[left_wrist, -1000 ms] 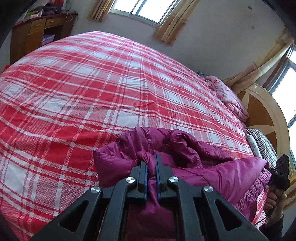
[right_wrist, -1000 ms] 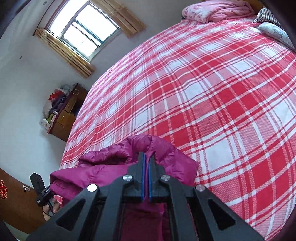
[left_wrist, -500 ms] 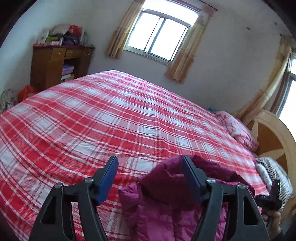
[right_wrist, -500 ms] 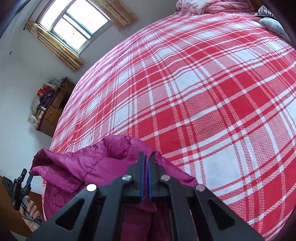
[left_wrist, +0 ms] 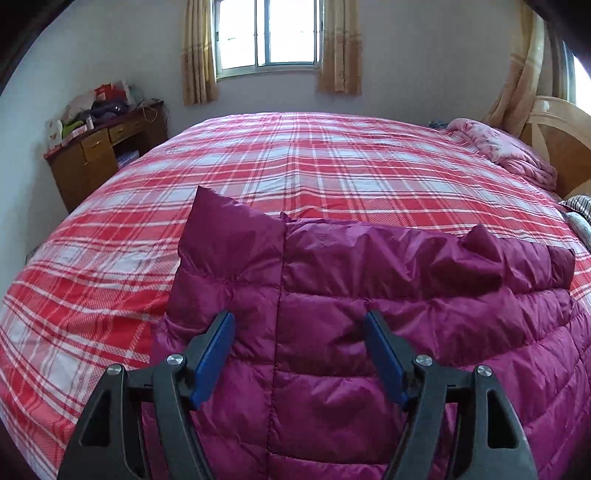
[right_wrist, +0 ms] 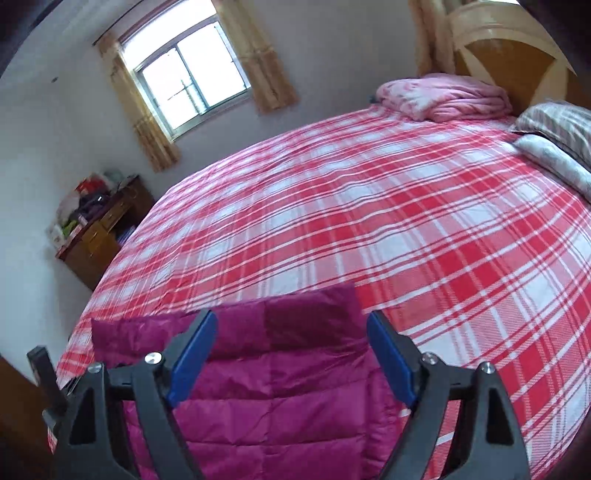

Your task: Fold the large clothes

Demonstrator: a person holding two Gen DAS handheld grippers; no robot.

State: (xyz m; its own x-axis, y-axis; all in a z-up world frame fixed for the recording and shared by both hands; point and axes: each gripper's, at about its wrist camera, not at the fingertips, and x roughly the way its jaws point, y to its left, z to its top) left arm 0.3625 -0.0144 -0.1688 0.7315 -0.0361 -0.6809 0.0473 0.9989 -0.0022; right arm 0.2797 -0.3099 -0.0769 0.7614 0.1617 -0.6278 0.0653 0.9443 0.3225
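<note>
A magenta quilted down jacket (left_wrist: 406, 295) lies folded flat at the near edge of a bed with a red-and-white plaid sheet (left_wrist: 295, 166). My left gripper (left_wrist: 297, 321) hovers over the jacket's left part, open, its blue pads apart and clear of the cloth. In the right wrist view the same jacket (right_wrist: 288, 406) lies below my right gripper (right_wrist: 291, 319), whose jaws are opening; the fabric sits under them and no pad presses on it. A dark part of the left tool shows at the far left edge (right_wrist: 44, 369).
A wooden desk (left_wrist: 99, 155) piled with bags stands by the far left wall under a curtained window (left_wrist: 269, 33). A pink quilt (right_wrist: 443, 96), striped pillows (right_wrist: 554, 129) and a wooden headboard (right_wrist: 517, 48) are at the bed's right end.
Both grippers let go of the jacket: the left opened first, the right just now. Both pulled back and tilted up, and the bunched jacket now lies flat and spread on the bed.
</note>
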